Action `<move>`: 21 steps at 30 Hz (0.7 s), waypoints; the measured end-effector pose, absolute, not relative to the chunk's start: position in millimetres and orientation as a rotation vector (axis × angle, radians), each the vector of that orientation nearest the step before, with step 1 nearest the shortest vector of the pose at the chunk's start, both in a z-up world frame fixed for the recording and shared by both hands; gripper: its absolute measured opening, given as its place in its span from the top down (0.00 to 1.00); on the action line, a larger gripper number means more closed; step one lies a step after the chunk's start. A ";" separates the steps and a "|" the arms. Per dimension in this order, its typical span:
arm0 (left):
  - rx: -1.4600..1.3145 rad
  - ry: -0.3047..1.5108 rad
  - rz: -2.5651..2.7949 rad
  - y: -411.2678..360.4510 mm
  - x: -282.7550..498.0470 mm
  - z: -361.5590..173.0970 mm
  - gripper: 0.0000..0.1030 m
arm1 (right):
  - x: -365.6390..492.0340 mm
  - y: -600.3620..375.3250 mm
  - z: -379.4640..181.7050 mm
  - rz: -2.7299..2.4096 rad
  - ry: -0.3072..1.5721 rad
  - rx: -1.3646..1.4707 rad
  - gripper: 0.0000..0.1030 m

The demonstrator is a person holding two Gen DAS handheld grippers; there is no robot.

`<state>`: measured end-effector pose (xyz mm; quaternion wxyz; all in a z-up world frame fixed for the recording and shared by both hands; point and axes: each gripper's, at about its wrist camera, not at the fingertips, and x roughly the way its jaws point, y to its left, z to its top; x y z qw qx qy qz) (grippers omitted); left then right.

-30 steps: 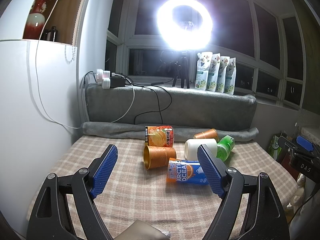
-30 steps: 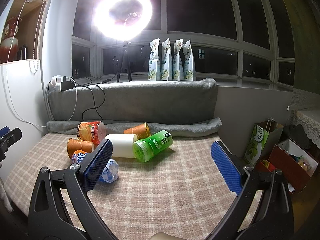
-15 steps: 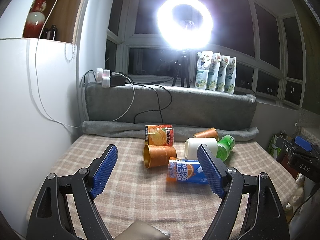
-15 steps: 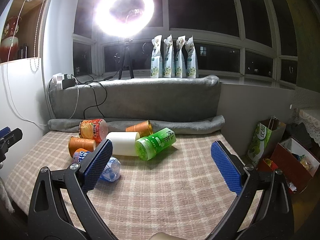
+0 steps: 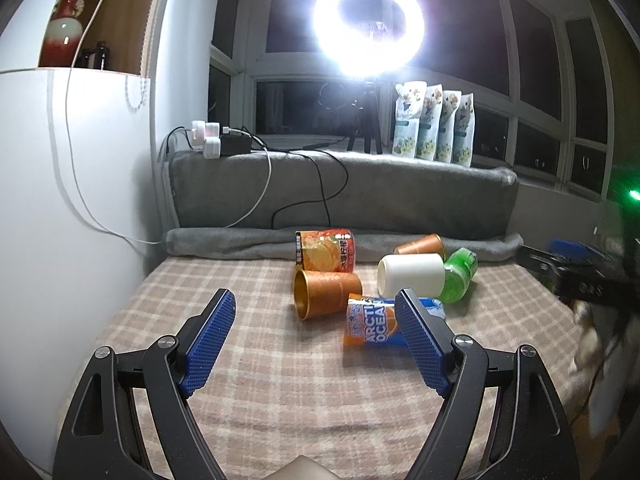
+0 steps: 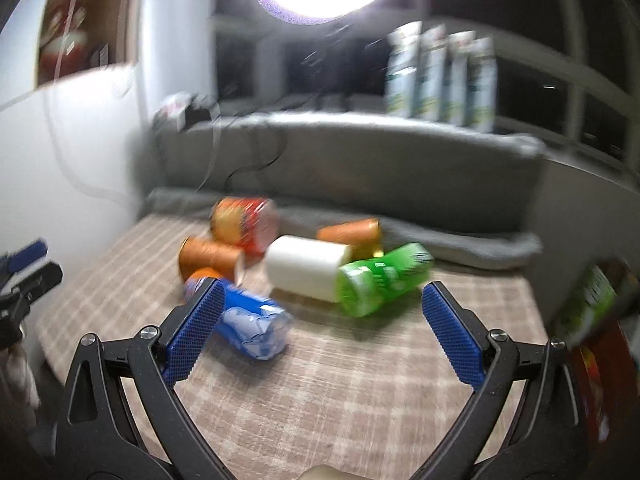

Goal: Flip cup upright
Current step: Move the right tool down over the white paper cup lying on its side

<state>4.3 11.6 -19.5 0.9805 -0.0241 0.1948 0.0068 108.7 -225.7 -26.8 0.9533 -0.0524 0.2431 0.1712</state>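
Note:
Several cups lie on their sides on the checked cloth (image 5: 280,380): a gold-orange paper cup (image 5: 326,294) with its mouth toward me, a white cup (image 5: 412,280), a green cup (image 5: 458,276), a blue and orange "Arctic Ocean" cup (image 5: 376,324), an orange printed cup (image 5: 326,250) and a small orange cup (image 5: 422,245) at the back. My left gripper (image 5: 314,344) is open and empty, in front of the pile. My right gripper (image 6: 322,330) is open and empty, close before the white cup (image 6: 304,268) and green cup (image 6: 380,280); its view is blurred.
A grey padded ledge (image 5: 344,196) runs behind the cups, with cables and a power strip (image 5: 218,142) on it. A ring light (image 5: 368,26) and several pouches (image 5: 434,124) stand on the sill. A white wall (image 5: 60,220) bounds the left. Bags sit at the right (image 6: 592,300).
My right gripper has swung forward and left toward the cups, and its view is now blurred. My left gripper has barely moved. The cups have not moved.

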 end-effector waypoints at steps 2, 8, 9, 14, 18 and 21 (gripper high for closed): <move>-0.056 0.412 0.003 14.2 4.8 -22.0 0.20 | 125.8 -218.3 -27.1 0.395 0.525 -0.170 0.02; -0.093 0.494 -0.039 18.7 10.6 -33.3 0.20 | 173.5 -188.9 -32.9 0.524 0.613 -0.389 0.02; -0.096 0.509 -0.041 19.4 11.7 -35.8 0.20 | 179.7 -184.7 -33.8 0.540 0.624 -0.421 0.02; -0.093 0.545 -0.019 23.9 15.9 -43.7 0.20 | 215.7 -167.0 -39.2 0.637 0.695 -0.571 0.02; -0.094 0.566 -0.001 27.7 20.5 -46.8 0.20 | 246.8 -160.3 -47.4 0.681 0.753 -0.643 0.03; -0.096 0.580 0.019 32.5 26.3 -49.1 0.20 | 263.8 -154.5 -53.0 0.747 0.795 -0.682 0.04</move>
